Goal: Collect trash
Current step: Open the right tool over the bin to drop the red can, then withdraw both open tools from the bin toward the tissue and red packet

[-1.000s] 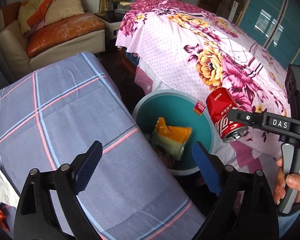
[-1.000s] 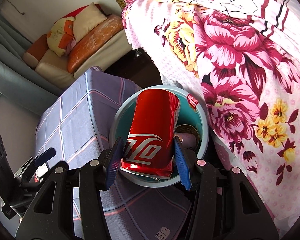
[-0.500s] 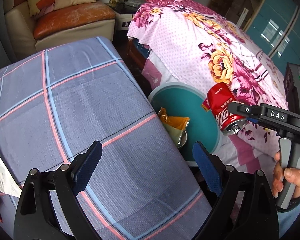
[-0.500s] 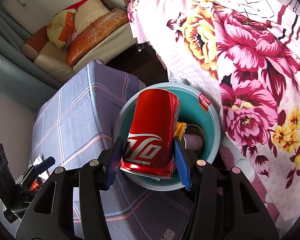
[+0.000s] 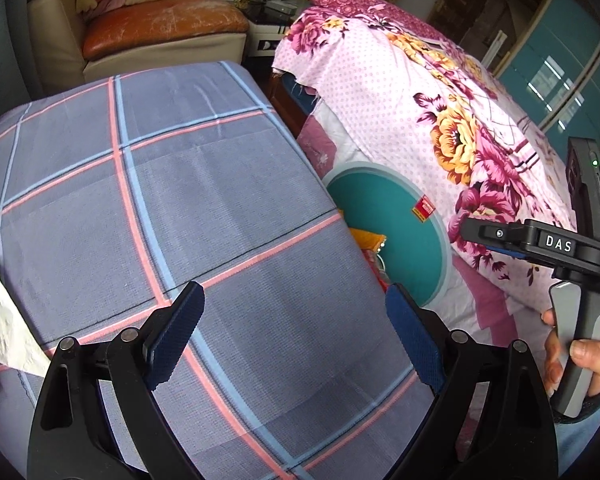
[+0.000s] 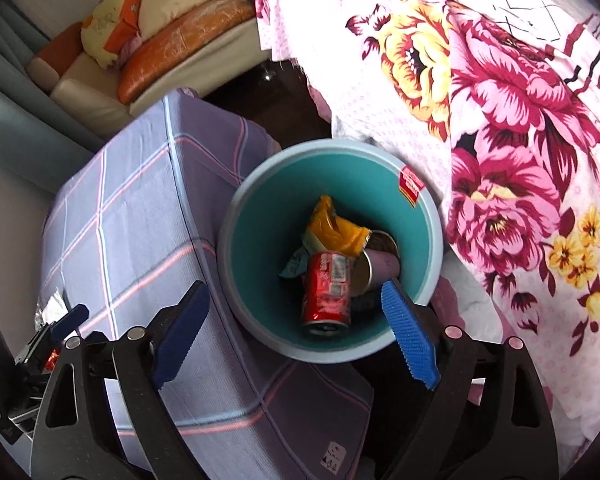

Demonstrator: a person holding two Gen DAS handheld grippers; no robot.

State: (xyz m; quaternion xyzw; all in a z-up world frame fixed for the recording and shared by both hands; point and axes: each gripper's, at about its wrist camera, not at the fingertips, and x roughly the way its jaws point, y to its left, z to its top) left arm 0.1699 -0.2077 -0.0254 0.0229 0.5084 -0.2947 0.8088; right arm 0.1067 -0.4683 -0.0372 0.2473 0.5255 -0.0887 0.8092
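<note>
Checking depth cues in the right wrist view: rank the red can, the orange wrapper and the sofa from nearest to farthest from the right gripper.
From the right gripper, jaws open above the bin:
1. Red can, lying in the bin just ahead, between the jaws.
2. Orange wrapper, in the bin beyond the can.
3. Sofa, far across the room, upper left.

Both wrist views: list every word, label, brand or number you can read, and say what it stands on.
"DAS": white letters on the black body of the right gripper, seen from the left wrist.
Red sticker on the inner wall of the teal bin: print too small to read.
Red can lying in the bin: white label print, blurred, not readable.
Small mark on the plaid cloth: unreadable.
</note>
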